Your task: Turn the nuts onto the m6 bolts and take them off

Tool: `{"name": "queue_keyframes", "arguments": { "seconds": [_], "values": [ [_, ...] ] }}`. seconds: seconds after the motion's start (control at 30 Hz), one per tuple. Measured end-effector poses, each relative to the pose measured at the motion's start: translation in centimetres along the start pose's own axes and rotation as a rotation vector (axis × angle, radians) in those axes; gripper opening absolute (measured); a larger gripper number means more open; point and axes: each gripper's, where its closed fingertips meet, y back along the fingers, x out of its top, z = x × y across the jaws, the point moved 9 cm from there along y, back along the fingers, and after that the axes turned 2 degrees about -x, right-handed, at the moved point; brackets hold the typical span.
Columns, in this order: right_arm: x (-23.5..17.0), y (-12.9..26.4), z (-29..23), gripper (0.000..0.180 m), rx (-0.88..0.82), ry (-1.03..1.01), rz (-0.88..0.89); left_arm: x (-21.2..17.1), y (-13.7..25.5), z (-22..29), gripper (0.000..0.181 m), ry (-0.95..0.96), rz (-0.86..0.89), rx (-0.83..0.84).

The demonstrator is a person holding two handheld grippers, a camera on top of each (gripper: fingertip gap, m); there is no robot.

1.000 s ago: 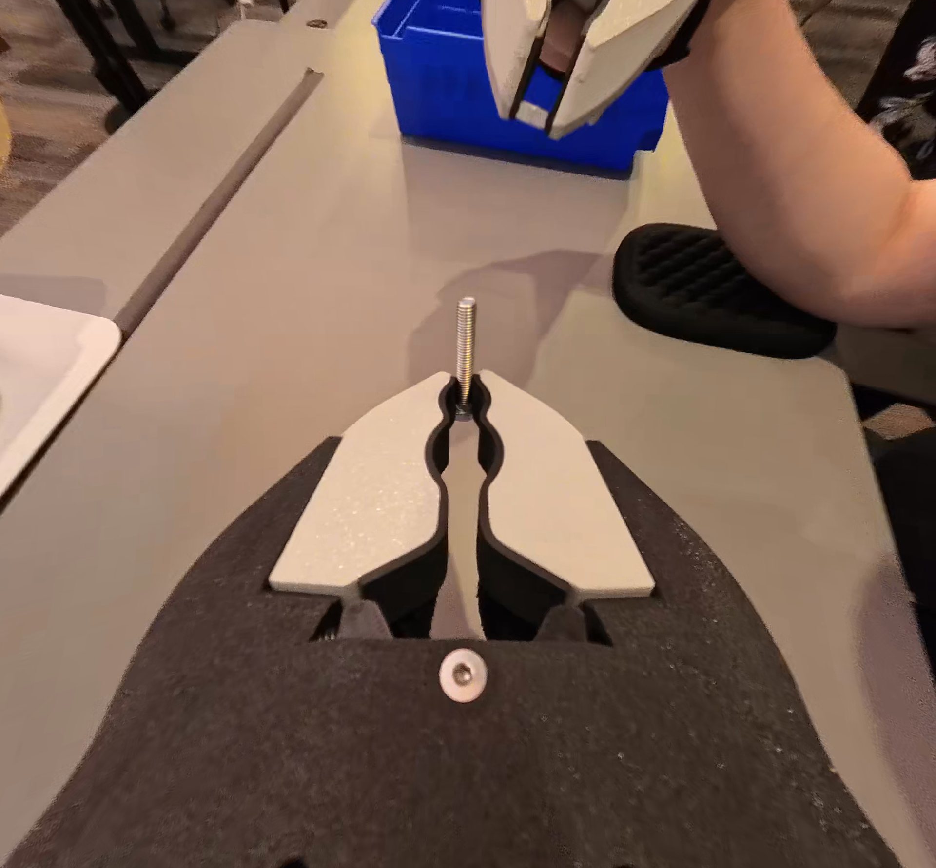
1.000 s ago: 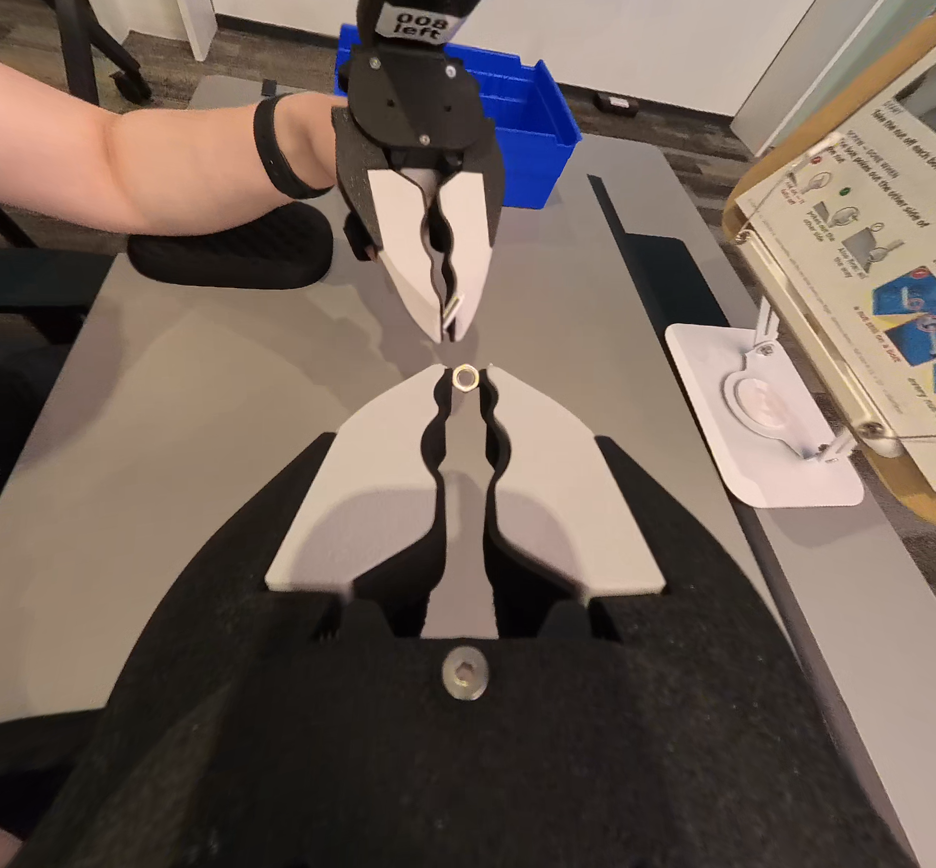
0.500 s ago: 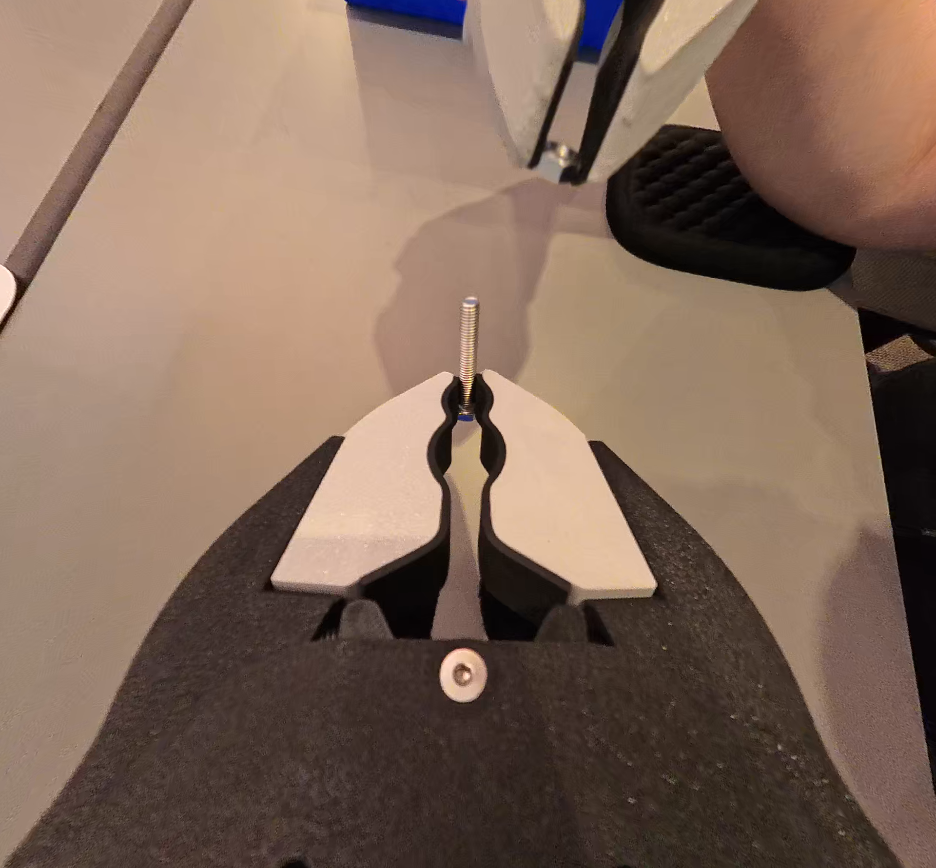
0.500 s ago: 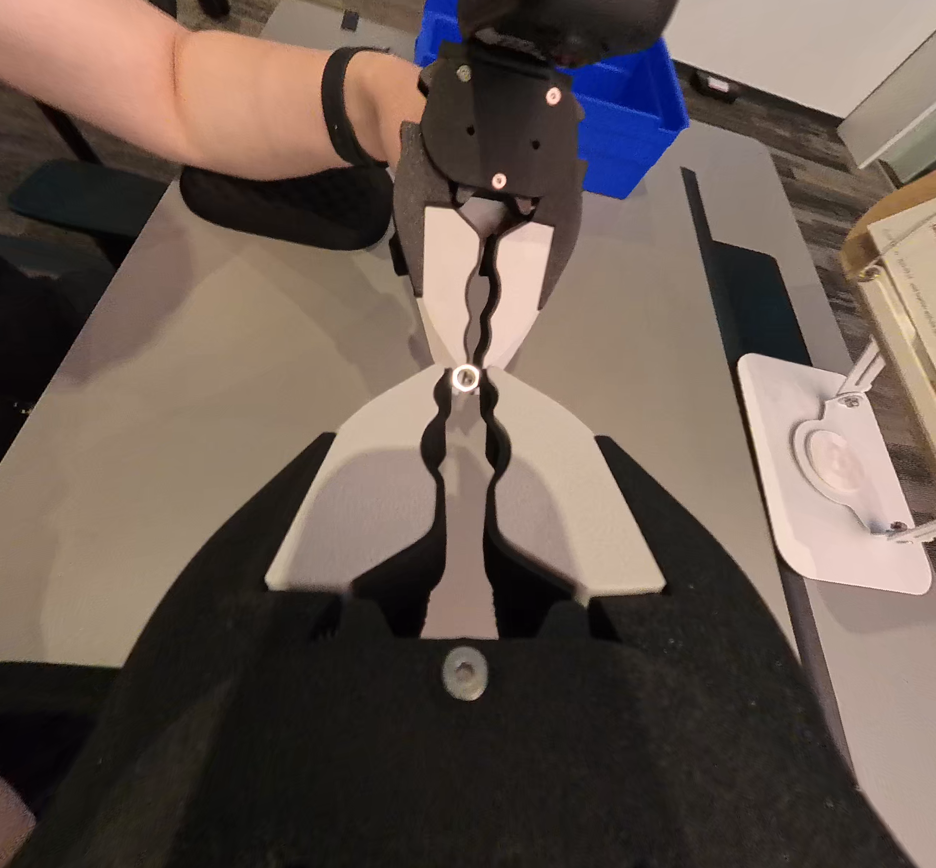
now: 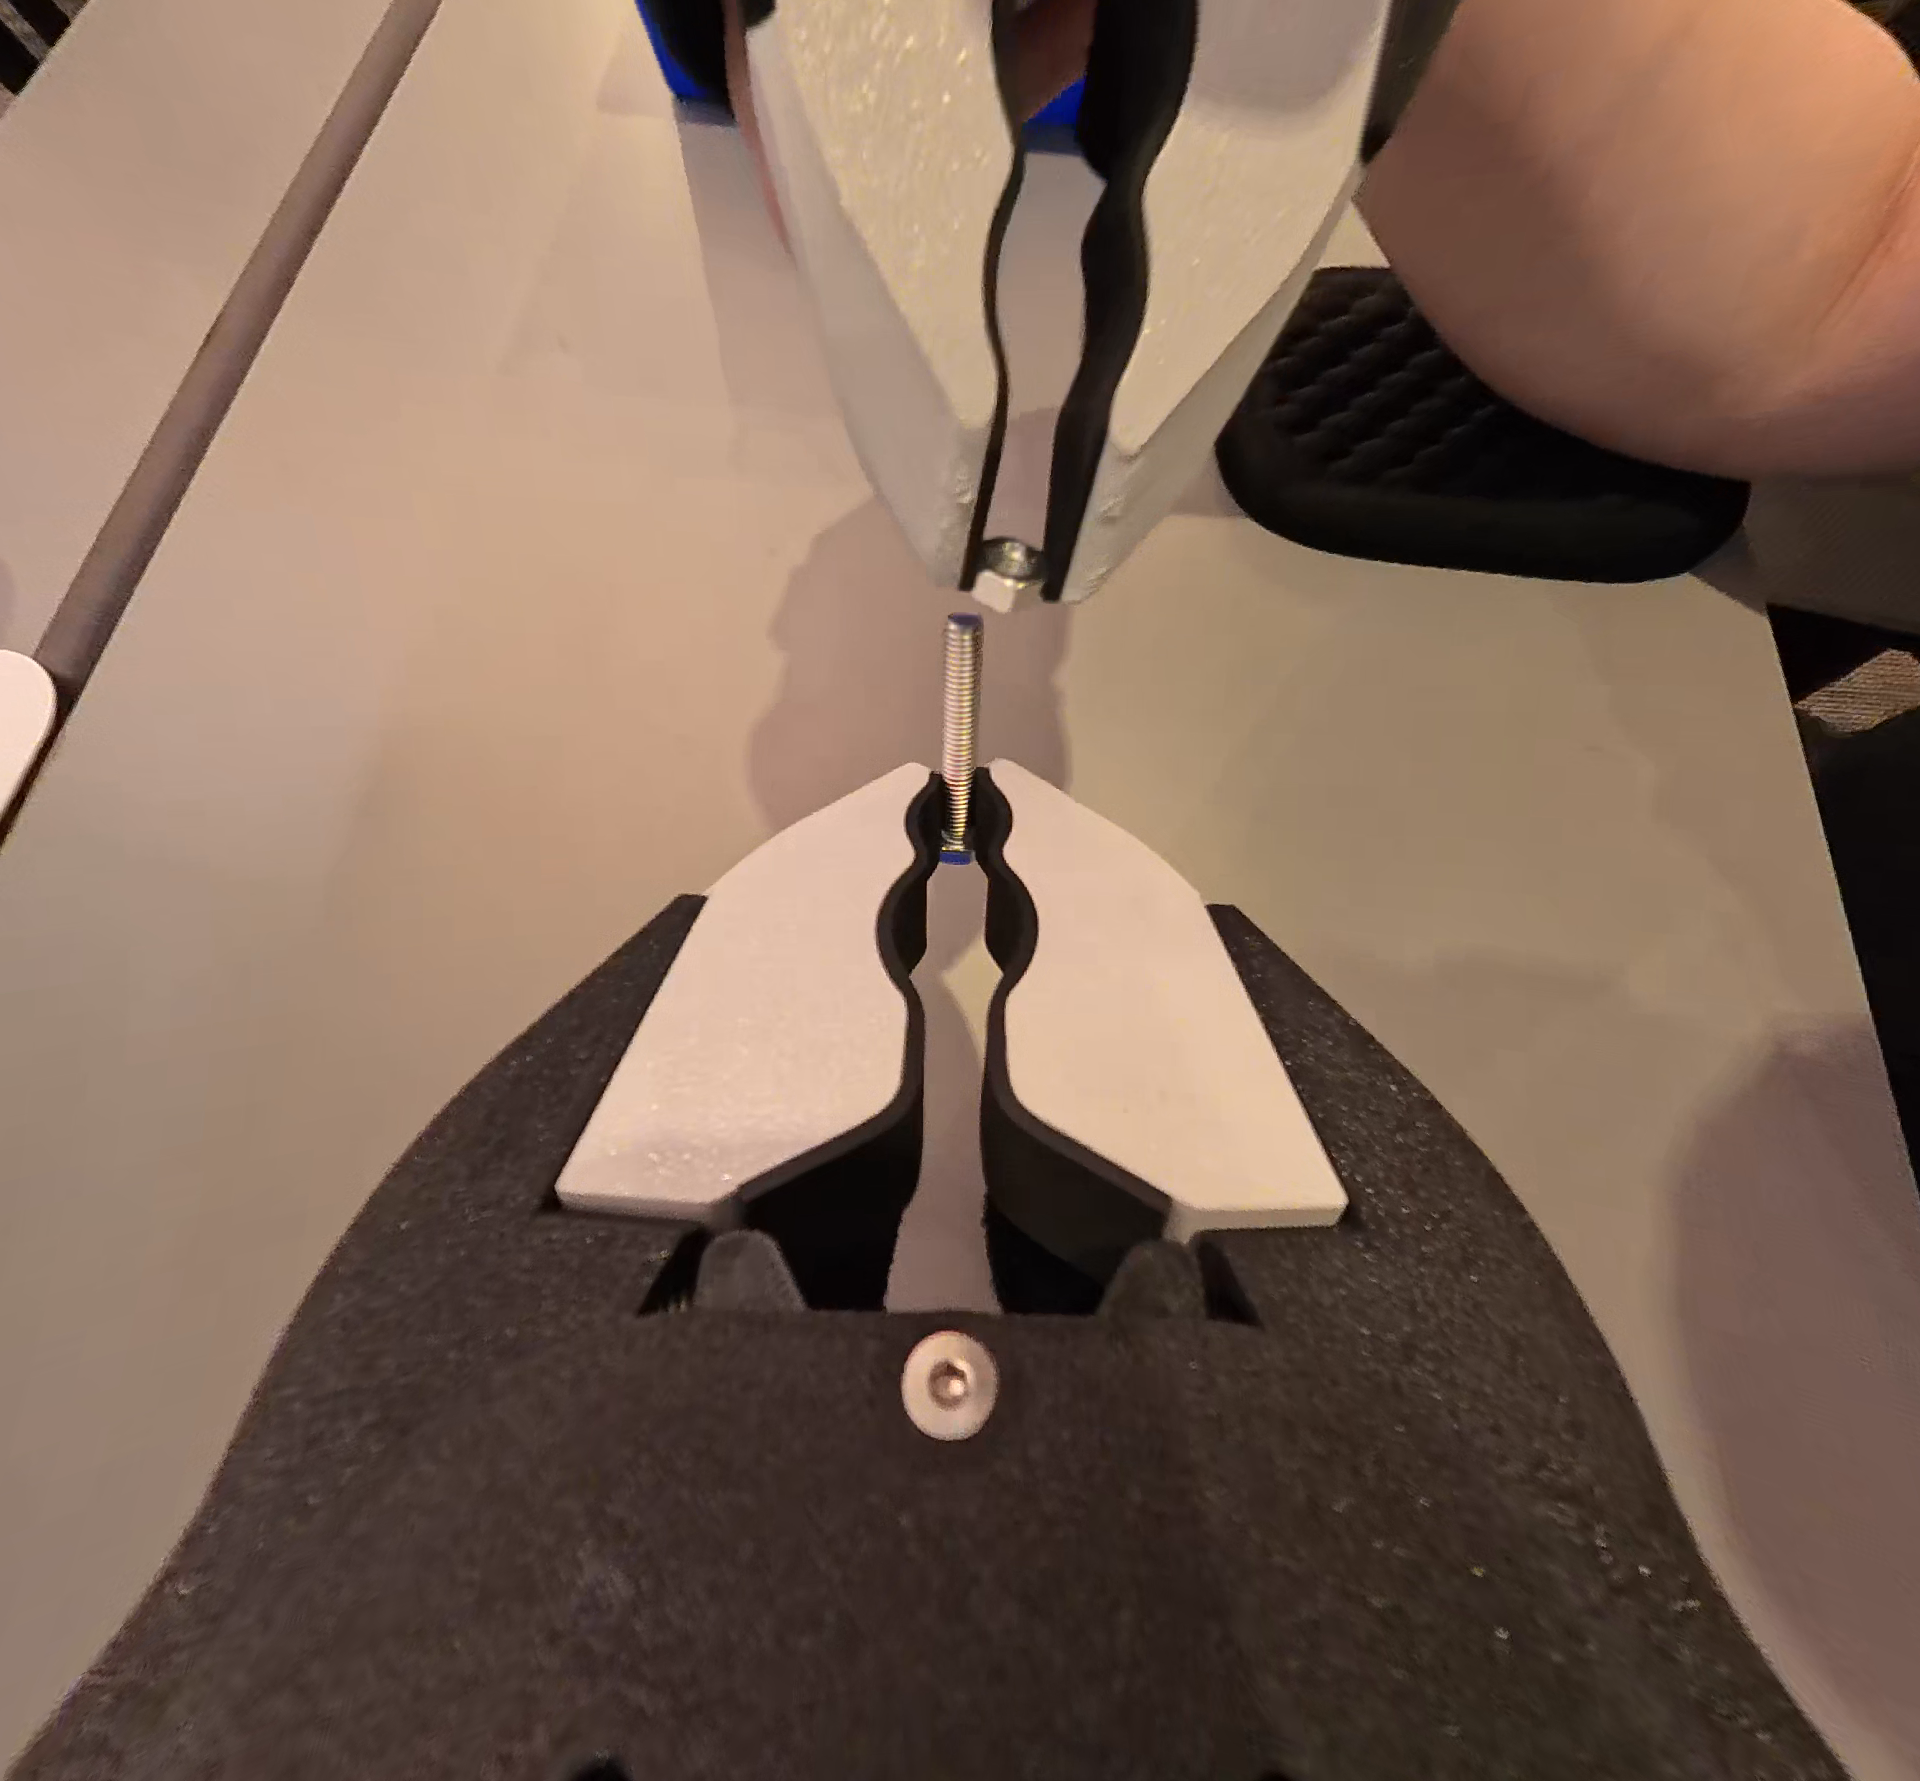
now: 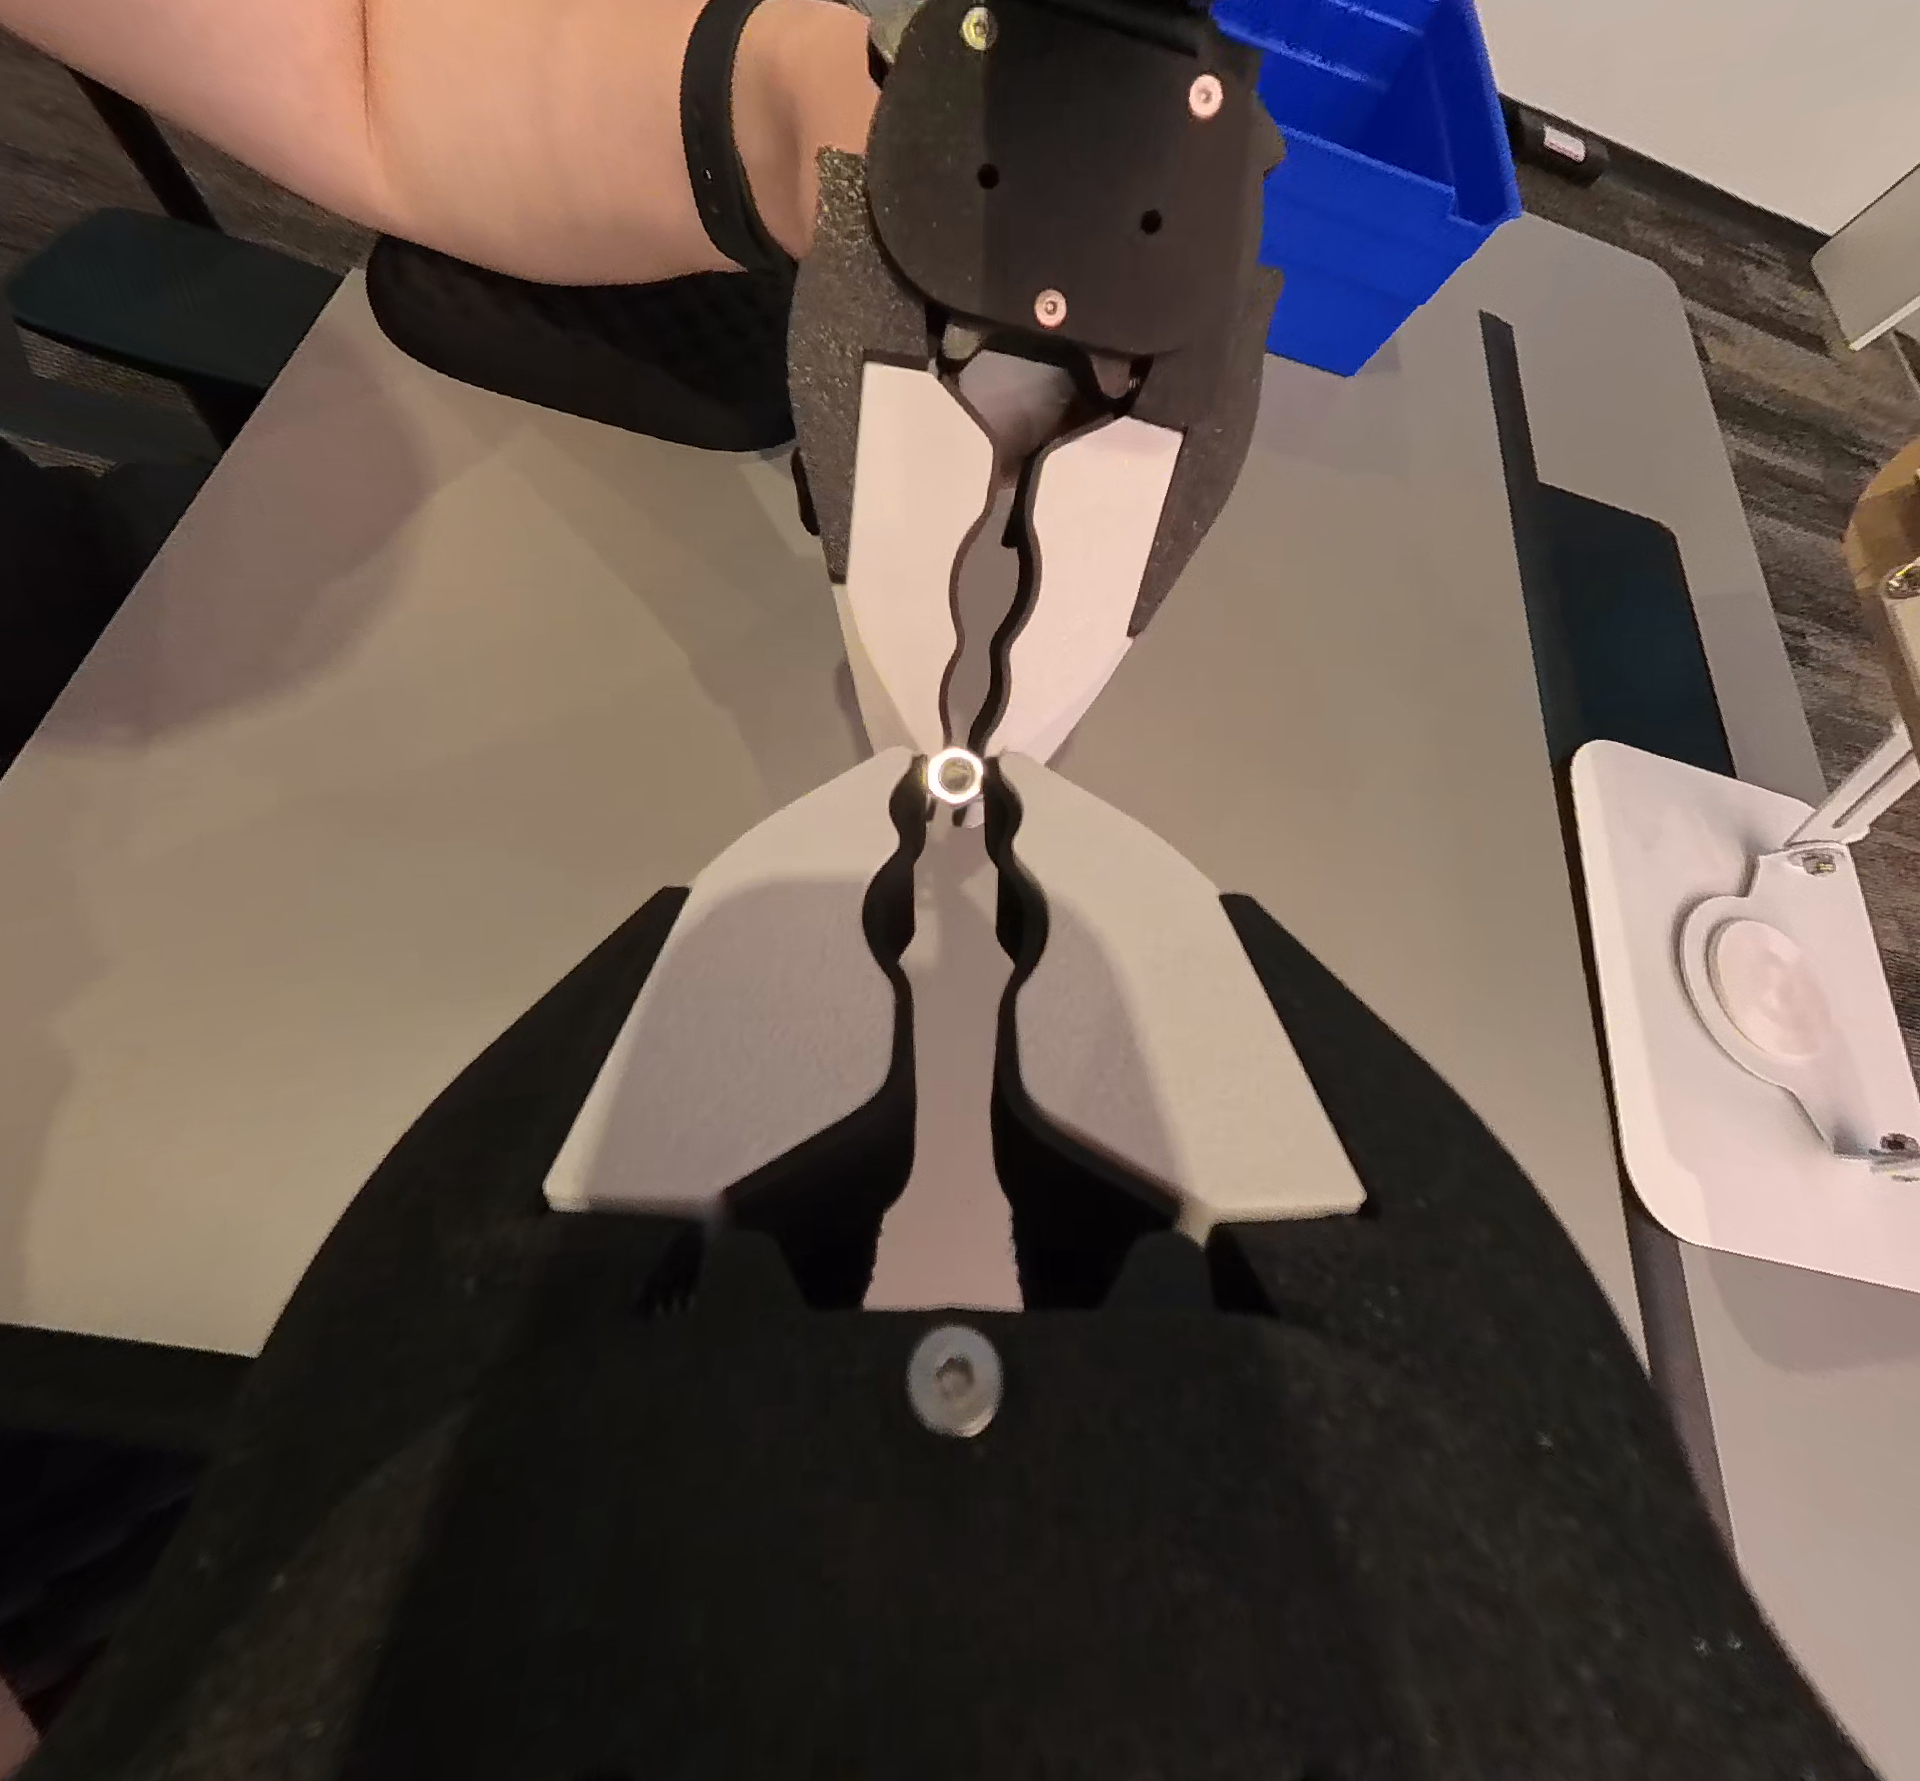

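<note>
While the two grippers are being held tip to tip above the grey table (image 5: pixel 416 588), one bolt (image 5: pixel 961 723) is being clamped by its head end between the closed jaws of the left gripper (image 5: pixel 958 775), its threaded shank sticking straight out ahead of the fingertips. One nut (image 5: pixel 1006 571) is being pinched at the very tip of the right gripper (image 5: pixel 1013 578), whose jaws are drawn together on it, with the bore facing the bolt. In the left wrist view a small gap is being shown between the bolt's free end and the nut, which sits slightly to one side of the shank's line. In the right wrist view the same nut (image 6: pixel 956 775) is being seen as a bright ring between the jaws of the right gripper (image 6: pixel 956 781), with the left gripper (image 6: pixel 977 744) directly beyond it; the bolt is being hidden there. Beyond the jaws, one blue bin (image 6: pixel 1371 162) and one black padded rest (image 5: pixel 1455 443) are being seen; one white base plate (image 6: pixel 1714 1004) is lying off to the side.
</note>
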Motion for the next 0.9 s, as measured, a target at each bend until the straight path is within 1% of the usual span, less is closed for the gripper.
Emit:
{"name": "queue_keyframes", "arguments": {
  "seconds": [0.57,0.8,0.9],
  "values": [
    [-0.41,-0.08,0.1,0.01,0.054,-0.025,0.051,0.46,0.15,0.73,0.005,-0.044,0.008,-0.003],
    [-0.12,-0.02,-0.11,0.01,0.04,-0.001,0.037,0.55,0.23,0.83,0.005,-0.031,0.016,-0.018],
    [0.04,0.02,0.04,0.01,0.018,-0.02,0.025,0.68,0.3,0.77,0.005,-0.026,0.015,0.017]
  ]
}}
